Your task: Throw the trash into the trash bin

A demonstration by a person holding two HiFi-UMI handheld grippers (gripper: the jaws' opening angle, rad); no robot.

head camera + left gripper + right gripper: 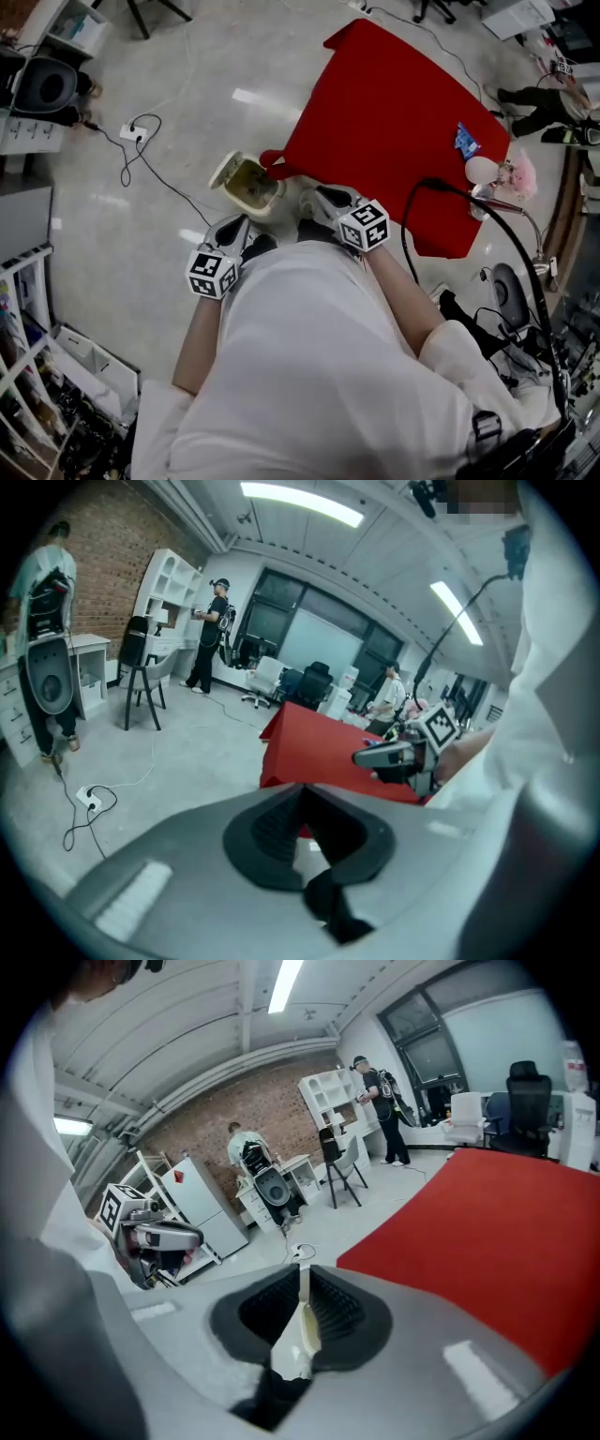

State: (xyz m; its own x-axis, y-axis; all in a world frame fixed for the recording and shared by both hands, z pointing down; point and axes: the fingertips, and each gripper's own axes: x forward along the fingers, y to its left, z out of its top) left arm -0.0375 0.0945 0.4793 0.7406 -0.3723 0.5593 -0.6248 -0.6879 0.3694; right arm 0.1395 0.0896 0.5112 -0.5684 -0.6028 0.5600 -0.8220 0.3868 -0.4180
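Observation:
The cream trash bin [246,183] stands on the floor with its lid up, beside the near corner of the red table [394,103]. My left gripper [234,227] hovers just in front of the bin; in its own view the left gripper [309,834] has its jaws apart with nothing between them. My right gripper [315,199] is to the right of the bin, at the table corner. In the right gripper view, the right gripper [302,1321] shows a narrow slit with a pale cream scrap [306,1333] in it. I cannot tell if the pads touch the scrap.
On the red table lie a blue packet [466,141], a white round thing [481,170] and a pink fluffy thing [518,174]. A power strip [133,133] with its cable lies on the floor to the left. Shelves and boxes [56,375] crowd the near left.

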